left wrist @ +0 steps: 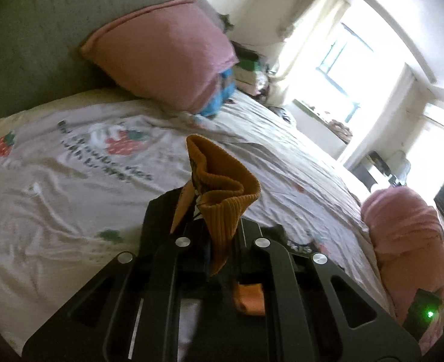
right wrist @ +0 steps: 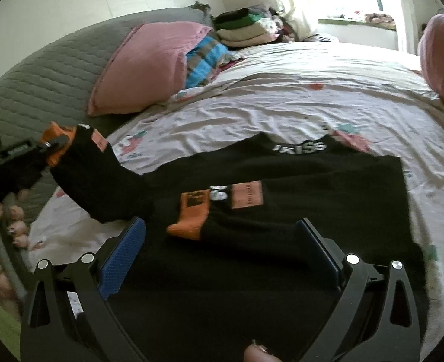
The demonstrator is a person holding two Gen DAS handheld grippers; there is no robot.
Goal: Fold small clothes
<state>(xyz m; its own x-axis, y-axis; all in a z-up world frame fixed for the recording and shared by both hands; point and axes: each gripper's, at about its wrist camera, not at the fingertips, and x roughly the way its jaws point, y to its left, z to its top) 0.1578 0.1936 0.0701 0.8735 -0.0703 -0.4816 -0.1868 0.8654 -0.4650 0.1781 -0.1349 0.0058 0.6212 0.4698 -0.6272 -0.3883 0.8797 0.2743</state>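
Through my left wrist camera, my left gripper (left wrist: pixel 212 211) is clamped on the orange cuff (left wrist: pixel 222 190) of the black sweater's sleeve. Through my right wrist camera, my right gripper (right wrist: pixel 222 241) stands apart over the black sweater (right wrist: pixel 297 181), its other cuff (right wrist: pixel 188 223) lying between the blue pads (right wrist: pixel 122 259).

Bed (right wrist: pixel 312 69): black garment (right wrist: pixel 327 187), pink pillow (right wrist: pixel 149 66).

COLOURS ON THE BED

Black top (right wrist: pixel 282 181) w/ orange cuffs (left wrist: pixel 222 193), white lettering, orange patches. Bedsheet (right wrist: pixel 282 99): pale pink w/ red strawberries, green leaves. Pillow (right wrist: pixel 143 66) pink. Headboard (right wrist: pixel 49 69) grey, quilted. Right gripper pads (right wrist: pixel 122 256) blue.
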